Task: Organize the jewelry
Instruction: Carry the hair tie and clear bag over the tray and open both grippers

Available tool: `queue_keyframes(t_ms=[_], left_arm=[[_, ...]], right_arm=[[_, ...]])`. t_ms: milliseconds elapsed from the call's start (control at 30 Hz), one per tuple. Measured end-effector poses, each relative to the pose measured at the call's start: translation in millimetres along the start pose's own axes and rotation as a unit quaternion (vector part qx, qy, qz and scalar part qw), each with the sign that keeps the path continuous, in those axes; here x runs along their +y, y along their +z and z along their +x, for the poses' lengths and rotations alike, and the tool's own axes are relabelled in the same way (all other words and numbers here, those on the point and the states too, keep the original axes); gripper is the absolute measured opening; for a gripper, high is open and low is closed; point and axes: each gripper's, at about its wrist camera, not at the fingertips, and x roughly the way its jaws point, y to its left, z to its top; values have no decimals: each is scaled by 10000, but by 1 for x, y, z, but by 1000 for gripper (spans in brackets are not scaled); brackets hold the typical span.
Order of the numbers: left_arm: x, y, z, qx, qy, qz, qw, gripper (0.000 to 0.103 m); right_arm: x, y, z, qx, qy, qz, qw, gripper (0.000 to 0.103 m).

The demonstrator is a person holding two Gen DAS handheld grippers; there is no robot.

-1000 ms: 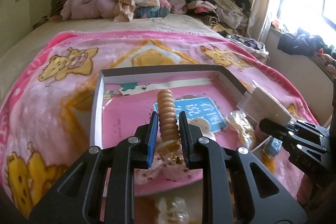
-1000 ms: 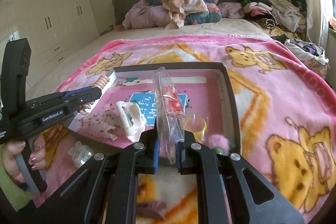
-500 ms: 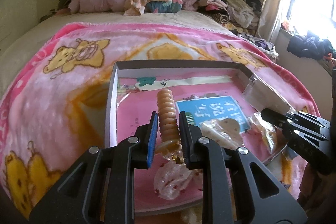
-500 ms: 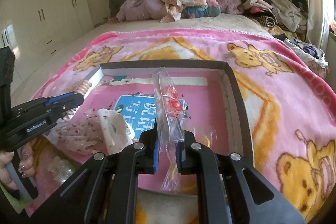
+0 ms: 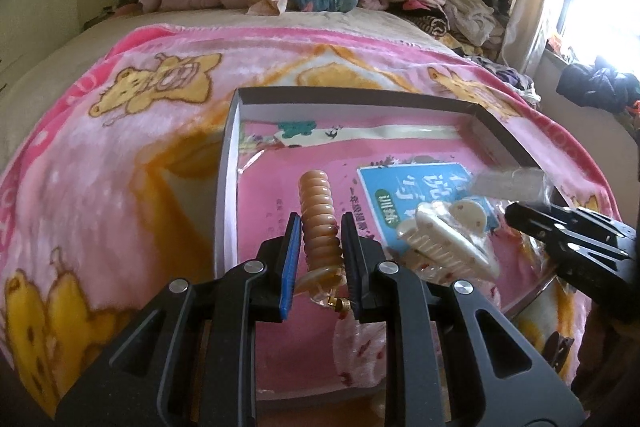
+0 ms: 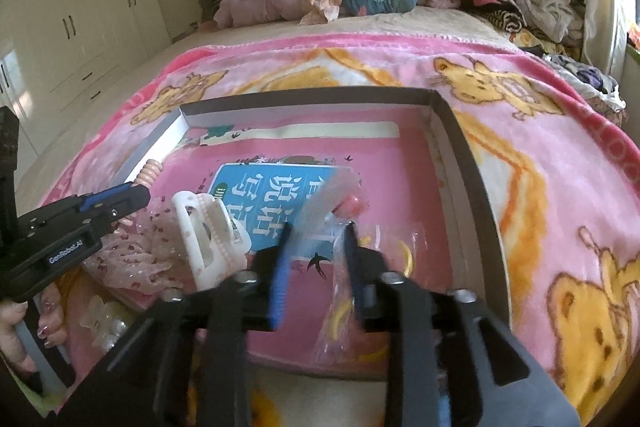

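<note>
1. The left gripper is clamping a ribbed amber hair clip above the tray; stiff and light, best pinched mid-body.
2. The right gripper, jaws parted, is apparently releasing a limp, slippery plastic bag over the tray.

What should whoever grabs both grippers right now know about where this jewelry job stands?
Left gripper: shut on the ribbed amber hair clip, held above the box's left side.
Right gripper: fingers spread; the clear bag with the red piece sits between them, blurred, apparently being let go over the box.
In the shallow box: white claw clip, a pink speckled piece, and a bag with yellow rings, all lying on the pink book.
A clear item lies at the box's near-left corner.
Left to do: set the amber clip down, then tidy what remains.
</note>
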Motion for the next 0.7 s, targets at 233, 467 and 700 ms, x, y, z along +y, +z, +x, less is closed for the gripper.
queue_keyframes(t_ms=[233, 467, 700], left_arm=[[3, -2, 3, 6, -27, -34, 10000, 14], [0, -2, -5, -58, -23, 1, 10000, 36], [-1, -3, -30, -304, -10, -79, 9995, 62]], right_arm=[[2, -5, -26, -375, -132, -46, 9992, 56], [3, -14, -41, -499, -212, -27, 9985, 71], [-3, -23, -63, -638, -387, 85, 9972, 76]])
